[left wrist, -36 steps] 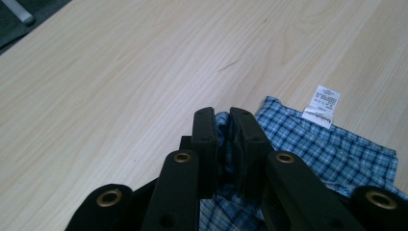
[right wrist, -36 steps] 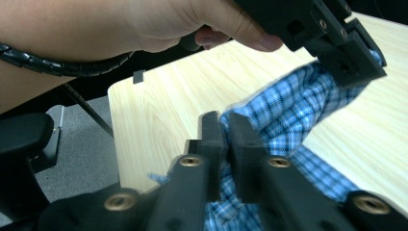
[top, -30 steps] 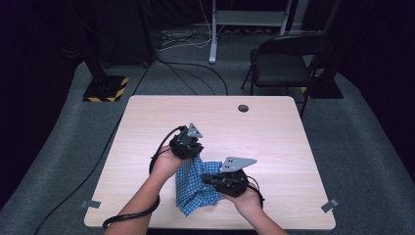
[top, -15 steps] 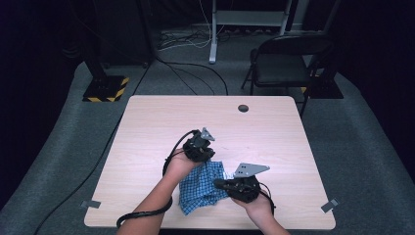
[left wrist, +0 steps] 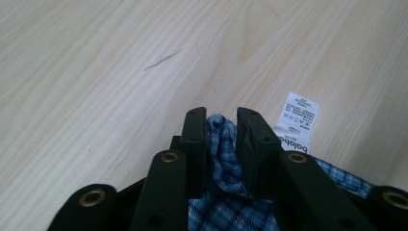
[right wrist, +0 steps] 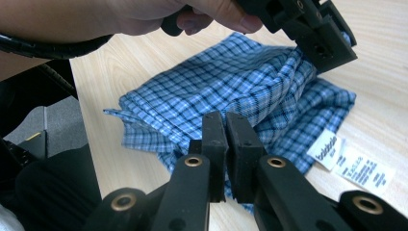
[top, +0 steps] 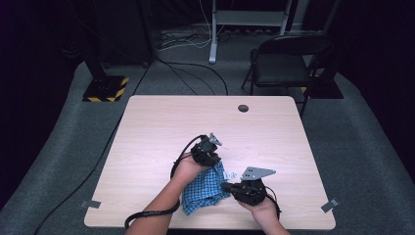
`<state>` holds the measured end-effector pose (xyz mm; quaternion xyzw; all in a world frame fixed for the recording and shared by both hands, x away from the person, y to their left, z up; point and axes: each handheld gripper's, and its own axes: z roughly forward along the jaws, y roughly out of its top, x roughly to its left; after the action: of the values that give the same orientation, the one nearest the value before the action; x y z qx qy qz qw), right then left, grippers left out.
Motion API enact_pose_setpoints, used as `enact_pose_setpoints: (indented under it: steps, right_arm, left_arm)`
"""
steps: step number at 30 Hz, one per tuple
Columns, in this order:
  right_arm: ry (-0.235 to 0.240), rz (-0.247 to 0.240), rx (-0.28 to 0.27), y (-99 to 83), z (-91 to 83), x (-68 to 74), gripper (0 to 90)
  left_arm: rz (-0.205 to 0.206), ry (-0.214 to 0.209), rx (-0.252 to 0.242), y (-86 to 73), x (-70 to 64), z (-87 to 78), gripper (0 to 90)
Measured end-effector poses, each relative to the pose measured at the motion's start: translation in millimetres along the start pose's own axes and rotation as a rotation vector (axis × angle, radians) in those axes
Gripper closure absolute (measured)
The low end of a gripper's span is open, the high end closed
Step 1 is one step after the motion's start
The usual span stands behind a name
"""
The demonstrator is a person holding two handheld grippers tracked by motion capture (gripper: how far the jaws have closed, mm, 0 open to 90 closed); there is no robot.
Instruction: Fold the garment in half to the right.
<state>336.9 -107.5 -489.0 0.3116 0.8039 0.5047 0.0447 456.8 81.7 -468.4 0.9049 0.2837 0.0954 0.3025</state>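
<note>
A blue checked cloth (top: pixel 205 192) lay crumpled near the front edge of the pale wooden table (top: pixel 161 122), between the person's two hands. In the high view the left gripper (top: pixel 207 152) sat at the cloth's far edge, its grey plate tipped up and its cable looping back along the forearm, while the right gripper (top: pixel 244 188) lay at the cloth's right side, pointing leftward into the fabric. The left gripper view showed its two black jaws clamped on a bunched fold of the cloth (left wrist: pixel 222 144), the fabric squeezed upright in the narrow gap between them; two white care labels (left wrist: pixel 294 122) (printed, one bearing a brand word) lay flat on the wood just beside the jaw on the right of that view. In the right gripper view the jaws stood nearly together, with only a thin slit between them, at the near edge of the cloth (right wrist: pixel 226 91); whether any fabric was caught in that slit could not be told. Farther off in that same view the left gripper (right wrist: pixel 320 38) pinched a raised ridge of the cloth, the left hand (right wrist: pixel 159 14) wrapped around its handle, and the labels (right wrist: pixel 353 161) lay on the table at the lower right.
</note>
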Motion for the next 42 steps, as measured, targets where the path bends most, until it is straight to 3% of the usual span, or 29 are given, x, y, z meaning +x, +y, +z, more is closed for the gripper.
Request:
enact_pose_setpoints:
  steps: [9, 15, 21, 24, 29, 35, 42]
  right_arm:
    - [-0.048, -0.012, 0.023, -6.2, -3.5, -0.9, 67.5]
    - [-0.075, 0.007, 0.017, -5.5, -11.1, -4.3, 57.3]
    - [-0.099, 0.012, 0.005, 0.2, -16.7, -7.1, 46.5]
    - [-0.108, 0.010, 0.018, 5.3, -15.5, -9.4, 37.6]
    - [-0.096, -0.011, 0.035, 13.8, -10.5, -12.1, 29.9]
    - [-0.084, -0.068, 0.076, 21.4, -1.8, -15.8, 25.1]
    - [-0.056, -0.095, 0.121, 25.5, 7.8, -16.9, 22.3]
  left_arm:
    - [-0.022, -0.007, -0.007, 1.8, -0.3, 4.6, 52.7]
    - [-0.048, 0.003, -0.044, 7.1, 1.0, -3.5, 35.3]
    - [-0.039, 0.020, -0.056, 7.7, 1.4, -15.4, 26.7]
    - [-0.032, 0.025, -0.067, 4.9, 2.4, -22.6, 23.7]
    - [-0.019, 0.017, -0.082, -4.5, 3.4, -32.9, 21.5]
    - [-0.009, 0.001, -0.089, -20.5, 1.7, -39.5, 19.7]
    - [-0.003, -0.002, -0.093, -39.6, 1.7, -44.1, 19.4]
